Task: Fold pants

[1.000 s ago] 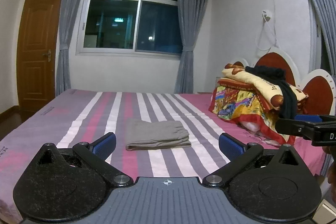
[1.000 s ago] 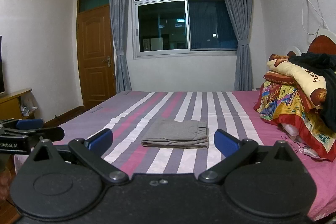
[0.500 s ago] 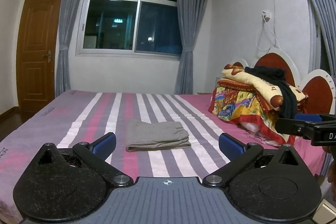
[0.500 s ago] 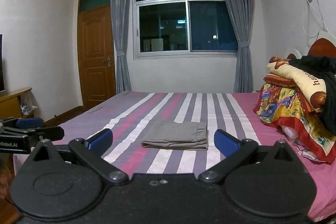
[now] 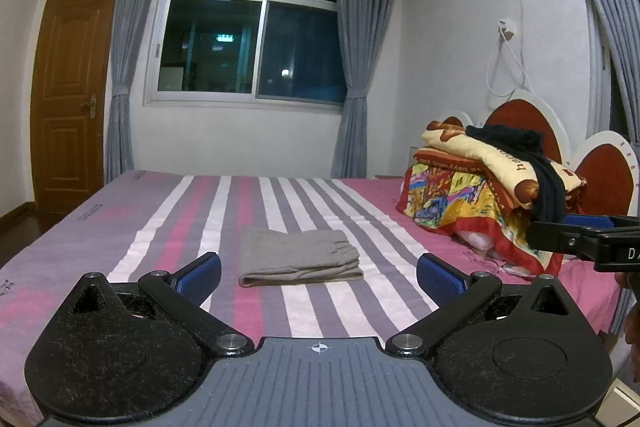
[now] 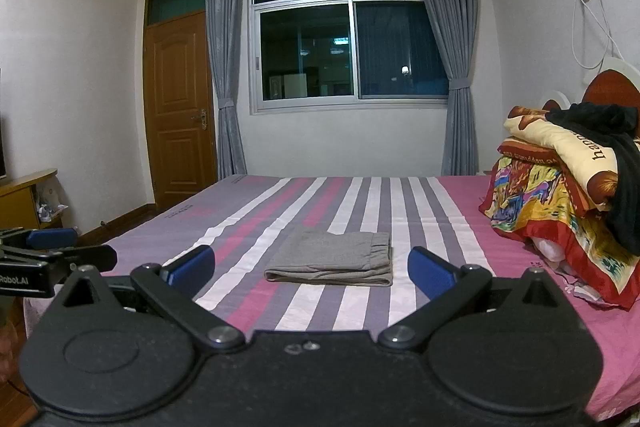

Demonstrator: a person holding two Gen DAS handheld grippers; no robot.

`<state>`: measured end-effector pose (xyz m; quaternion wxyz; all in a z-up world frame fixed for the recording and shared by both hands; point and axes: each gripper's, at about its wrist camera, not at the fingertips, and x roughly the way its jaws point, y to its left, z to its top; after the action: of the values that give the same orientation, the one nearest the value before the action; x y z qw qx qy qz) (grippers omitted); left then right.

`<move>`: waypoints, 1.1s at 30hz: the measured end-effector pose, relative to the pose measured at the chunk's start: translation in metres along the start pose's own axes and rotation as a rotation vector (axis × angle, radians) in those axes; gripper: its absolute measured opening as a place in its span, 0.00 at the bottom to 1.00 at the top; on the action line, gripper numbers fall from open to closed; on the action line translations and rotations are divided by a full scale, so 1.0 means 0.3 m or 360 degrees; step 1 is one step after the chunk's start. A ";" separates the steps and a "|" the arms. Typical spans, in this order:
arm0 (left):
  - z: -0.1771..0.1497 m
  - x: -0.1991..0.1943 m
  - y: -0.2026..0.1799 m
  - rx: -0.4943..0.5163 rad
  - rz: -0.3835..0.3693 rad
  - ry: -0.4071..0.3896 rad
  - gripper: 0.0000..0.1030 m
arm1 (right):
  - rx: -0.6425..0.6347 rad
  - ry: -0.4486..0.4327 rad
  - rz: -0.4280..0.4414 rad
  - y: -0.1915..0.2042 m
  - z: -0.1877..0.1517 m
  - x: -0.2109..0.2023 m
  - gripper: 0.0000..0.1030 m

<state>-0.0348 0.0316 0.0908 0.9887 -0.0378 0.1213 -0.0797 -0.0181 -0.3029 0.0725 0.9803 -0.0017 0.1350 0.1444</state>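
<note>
Grey pants (image 5: 298, 257) (image 6: 334, 259) lie folded into a flat rectangle on the striped bed (image 5: 168, 227) (image 6: 420, 219). My left gripper (image 5: 319, 271) is held back from the bed, open, its blue pads wide apart with nothing between them. My right gripper (image 6: 312, 269) is open too and empty, well short of the pants. Each gripper shows at the edge of the other's view: the right gripper (image 5: 584, 241) in the left wrist view, the left gripper (image 6: 52, 259) in the right wrist view.
A pile of bright quilts (image 5: 472, 195) (image 6: 560, 195) with a black garment (image 5: 532, 163) on top sits by the red headboard (image 5: 520, 123). A wooden door (image 6: 178, 115) and a curtained window (image 6: 348, 39) are on the far wall. A low cabinet (image 6: 20, 199) stands at the left.
Both views have shifted only slightly; the pants lie as before and both grippers stay open.
</note>
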 end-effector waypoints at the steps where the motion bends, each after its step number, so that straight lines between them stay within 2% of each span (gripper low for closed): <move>1: 0.000 -0.001 0.002 -0.0001 0.0000 -0.0001 1.00 | 0.0000 0.0001 0.0000 0.000 0.001 0.000 1.00; 33: 0.009 0.016 0.019 0.0020 -0.0035 0.0017 1.00 | -0.0003 0.0006 0.0000 0.003 0.001 0.000 1.00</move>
<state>-0.0286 0.0366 0.0917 0.9873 -0.0325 0.1256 -0.0915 -0.0184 -0.3020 0.0729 0.9800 -0.0029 0.1367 0.1446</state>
